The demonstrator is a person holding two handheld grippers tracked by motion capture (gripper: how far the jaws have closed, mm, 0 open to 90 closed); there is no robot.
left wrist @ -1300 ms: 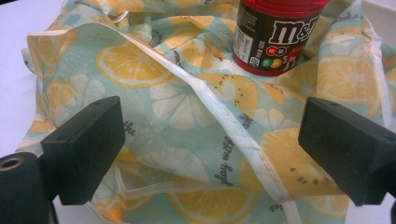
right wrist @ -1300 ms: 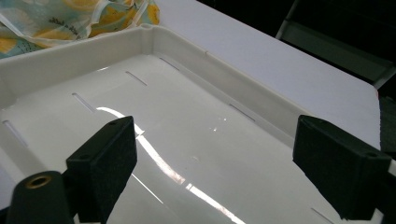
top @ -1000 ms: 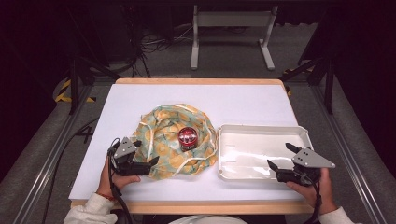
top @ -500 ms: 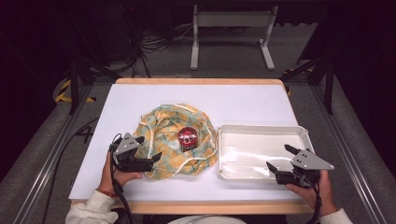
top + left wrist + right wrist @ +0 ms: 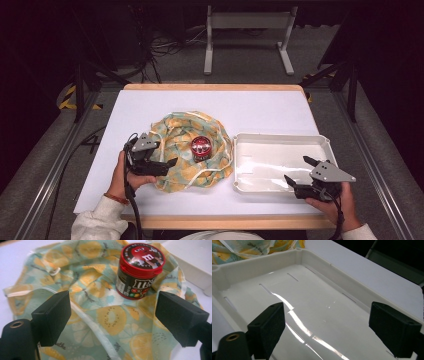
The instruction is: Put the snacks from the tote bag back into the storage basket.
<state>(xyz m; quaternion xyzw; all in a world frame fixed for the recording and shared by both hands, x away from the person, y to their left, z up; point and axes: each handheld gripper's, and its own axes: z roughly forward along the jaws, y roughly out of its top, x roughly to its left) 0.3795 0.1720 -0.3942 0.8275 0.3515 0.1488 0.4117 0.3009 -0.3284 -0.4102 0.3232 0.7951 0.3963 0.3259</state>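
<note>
White table (image 5: 150, 107) — metal stand (image 5: 248, 30) behind

left gripper (image 5: 167, 162): jaws apart, just closing, nothing between | right gripper (image 5: 295, 172): jaws apart

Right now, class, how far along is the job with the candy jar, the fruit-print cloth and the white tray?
Done: the candy jar stands upright on the spread fruit-print cloth. In hand: the left tongs hang open over the cloth's near edge, their jaws just closing, pinching nothing yet; the right tongs wait open above the white tray. Left: probably gripping the cloth or jar; the tray is bare.
</note>
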